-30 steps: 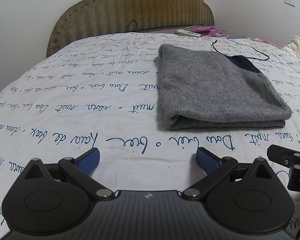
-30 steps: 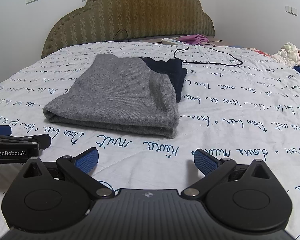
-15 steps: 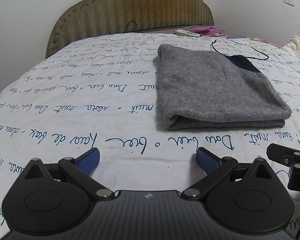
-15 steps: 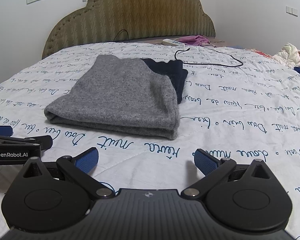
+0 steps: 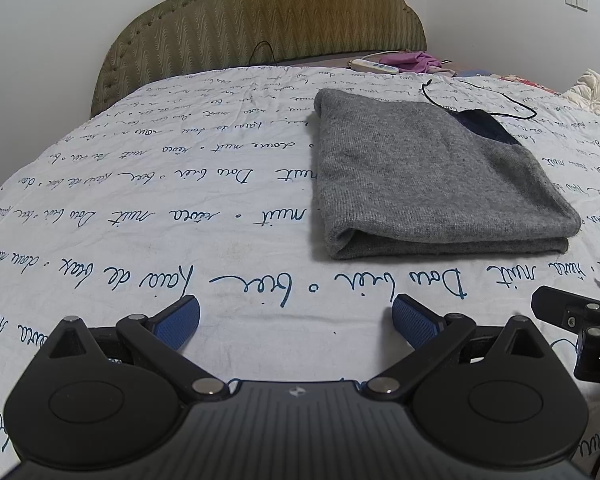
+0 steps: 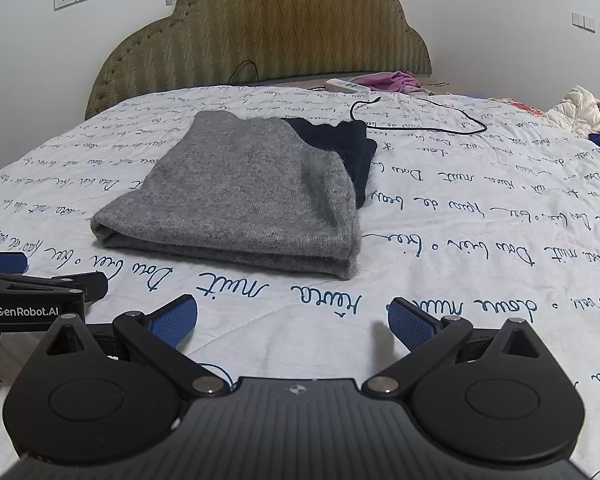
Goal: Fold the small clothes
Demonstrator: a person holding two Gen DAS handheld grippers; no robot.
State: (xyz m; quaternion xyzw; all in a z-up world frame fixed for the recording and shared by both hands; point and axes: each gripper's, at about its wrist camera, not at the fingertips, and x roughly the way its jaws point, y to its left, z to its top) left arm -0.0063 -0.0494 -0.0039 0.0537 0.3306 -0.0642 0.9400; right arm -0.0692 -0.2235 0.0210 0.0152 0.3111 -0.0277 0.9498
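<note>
A grey knit garment [image 5: 428, 176] lies folded flat on the bed, with a dark navy part showing at its far right; it also shows in the right wrist view [image 6: 244, 196]. My left gripper [image 5: 296, 318] is open and empty, low over the sheet, short of the garment's near fold and to its left. My right gripper [image 6: 292, 320] is open and empty, just in front of the garment's near edge. The right gripper's side shows in the left wrist view [image 5: 580, 320]. The left gripper's side shows in the right wrist view [image 6: 32, 292].
The bed has a white sheet [image 5: 140, 208] with blue script. A black cable [image 6: 420, 124] lies beyond the garment. A white power strip [image 6: 346, 85] and pink cloth [image 6: 388, 80] sit by the padded headboard [image 6: 260, 40]. More clothes [image 6: 580, 110] are piled at the right.
Both views have shifted very slightly; the garment sits a touch further from the right gripper. Both grippers stay open and empty.
</note>
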